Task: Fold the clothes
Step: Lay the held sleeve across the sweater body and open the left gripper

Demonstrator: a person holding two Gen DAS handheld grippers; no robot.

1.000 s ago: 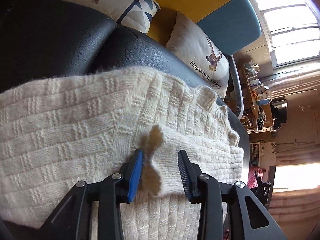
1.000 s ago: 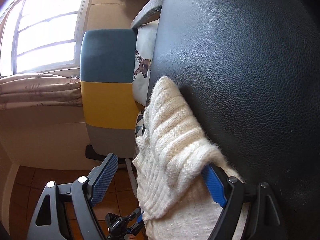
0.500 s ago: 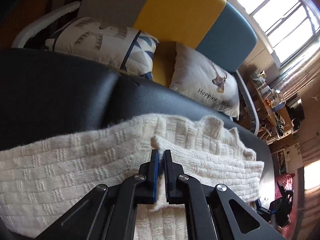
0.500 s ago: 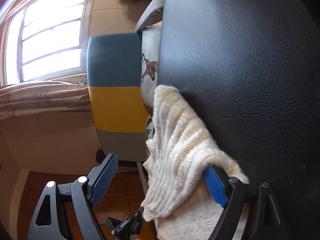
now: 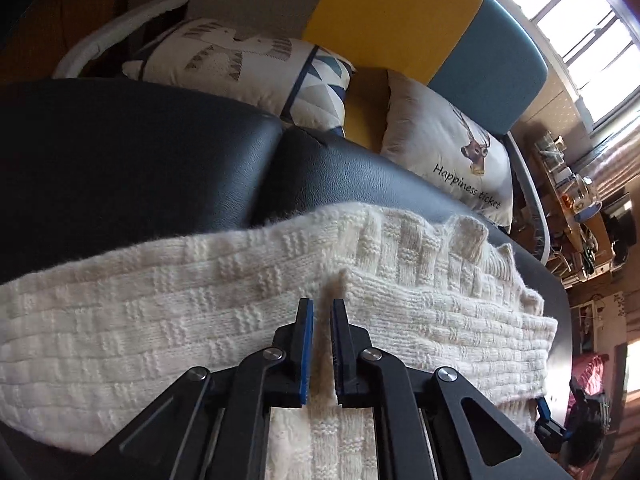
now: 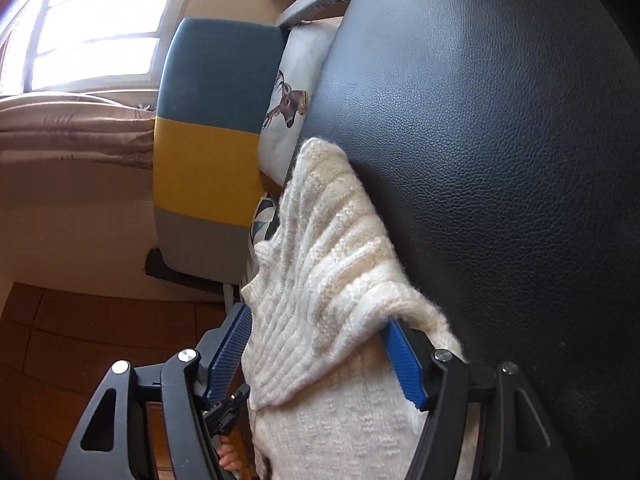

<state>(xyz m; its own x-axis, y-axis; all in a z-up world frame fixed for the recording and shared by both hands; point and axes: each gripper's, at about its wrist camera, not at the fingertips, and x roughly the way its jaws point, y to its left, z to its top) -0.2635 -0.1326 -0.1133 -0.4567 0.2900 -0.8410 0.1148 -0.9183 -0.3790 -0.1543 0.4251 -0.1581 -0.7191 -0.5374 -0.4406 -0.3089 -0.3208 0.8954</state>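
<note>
Background: a black leather surface (image 5: 168,152) fronts a grey, yellow and teal upholstered seat (image 5: 404,20) bearing a deer-print cushion (image 5: 448,148) and a geometric-print cushion (image 5: 248,64), with a sunlit window (image 6: 92,28), beige curtains (image 6: 76,132) and brown tiled floor (image 6: 60,340).

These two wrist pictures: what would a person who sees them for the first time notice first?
First, the cream knitted sweater spread over the black leather seat, filling the lower half of the left wrist view. Next, the left gripper, pinching a raised fold of the knit. In the right wrist view the right gripper is closing around a bunched part of the sweater.
</note>
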